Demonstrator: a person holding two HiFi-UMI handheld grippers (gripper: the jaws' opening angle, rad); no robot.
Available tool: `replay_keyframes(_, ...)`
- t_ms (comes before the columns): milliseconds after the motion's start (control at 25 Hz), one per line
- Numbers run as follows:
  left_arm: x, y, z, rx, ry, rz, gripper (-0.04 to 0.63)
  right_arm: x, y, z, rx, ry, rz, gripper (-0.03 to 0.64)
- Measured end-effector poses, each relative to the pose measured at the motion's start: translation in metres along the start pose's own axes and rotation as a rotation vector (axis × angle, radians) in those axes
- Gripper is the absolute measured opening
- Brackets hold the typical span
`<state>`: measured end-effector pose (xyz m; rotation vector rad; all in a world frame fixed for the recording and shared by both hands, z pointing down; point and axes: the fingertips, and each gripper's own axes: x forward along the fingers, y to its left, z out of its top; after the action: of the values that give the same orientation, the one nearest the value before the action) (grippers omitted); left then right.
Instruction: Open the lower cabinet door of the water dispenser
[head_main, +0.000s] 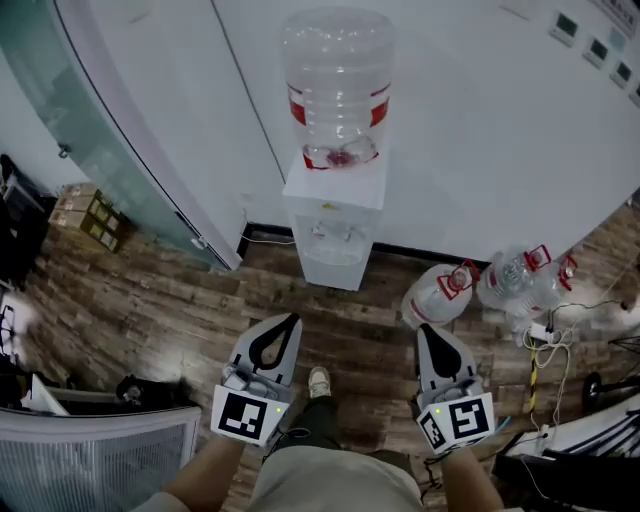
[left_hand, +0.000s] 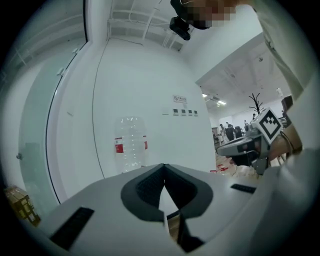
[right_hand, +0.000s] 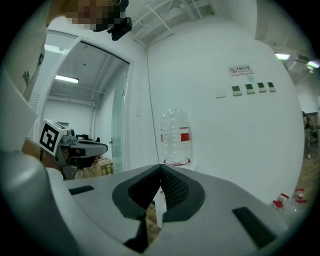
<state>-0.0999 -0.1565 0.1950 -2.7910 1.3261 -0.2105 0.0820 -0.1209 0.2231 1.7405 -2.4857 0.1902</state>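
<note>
Forearms come in from the bottom edge of the head view, side by side and pointing up the frame, each carrying a gripper over the wooden floor (head_main: 150, 300). We see the left gripper (head_main: 290, 320) at lower centre-left and the right gripper (head_main: 428, 332) at lower centre-right. Both have their jaws together and hold nothing. The white water dispenser (head_main: 335, 215) stands against the wall at upper centre, well apart from both grippers. A clear bottle (head_main: 337, 80) with a red label band sits upside down on top of it. We look so steeply down its front that we cannot tell how the lower cabinet door stands. Spare bottles (head_main: 440, 293) lie on the floor to its right.

In the left gripper view the gripper is held near level, its jaw tips meeting with nothing between them. The bottle rises up and left of the tips. The right gripper's marker cube (left_hand: 269, 123) shows at the right edge.

In the right gripper view the jaws are likewise closed and empty, and the bottle stands just above the tips. A wall sign (right_hand: 240, 69) sits at upper right, above a row of small panels (right_hand: 252, 88); its writing is too small for us to read.
</note>
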Motion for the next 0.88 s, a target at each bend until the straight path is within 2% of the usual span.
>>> replay_keyframes(120,0.03,0.029,-0.008,-0.013,0.01,-0.039,0.005,0.035,-0.01,-0.001,0.01,0.01,-0.034,0.008)
replay_keyframes(200,0.047,0.044,-0.015,-0.019,0.014,-0.064,0.006,0.053,-0.015,-0.005,0.02,0.012,-0.046,0.071)
replay_keyframes(240,0.054,0.049,-0.02,-0.02,0.015,-0.075,0.006,0.062,-0.016,-0.009,0.025,0.012,-0.048,0.14)
replay_keyframes(280,0.061,0.054,-0.026,-0.02,0.016,-0.085,0.005,0.07,-0.017,-0.015,0.029,0.013,-0.048,0.176)
replay_keyframes(400,0.081,0.063,-0.047,-0.021,0.018,-0.113,0.006,0.093,-0.021,-0.038,0.039,0.025,-0.043,0.231)
replay_keyframes(640,0.129,0.059,-0.099,-0.059,0.056,-0.13,0.005,0.145,-0.053,-0.11,0.095,0.089,0.019,0.343)
replay_keyframes(880,0.174,0.052,-0.173,-0.083,0.116,-0.12,0.005,0.199,-0.091,-0.206,0.133,0.153,0.072,0.382)
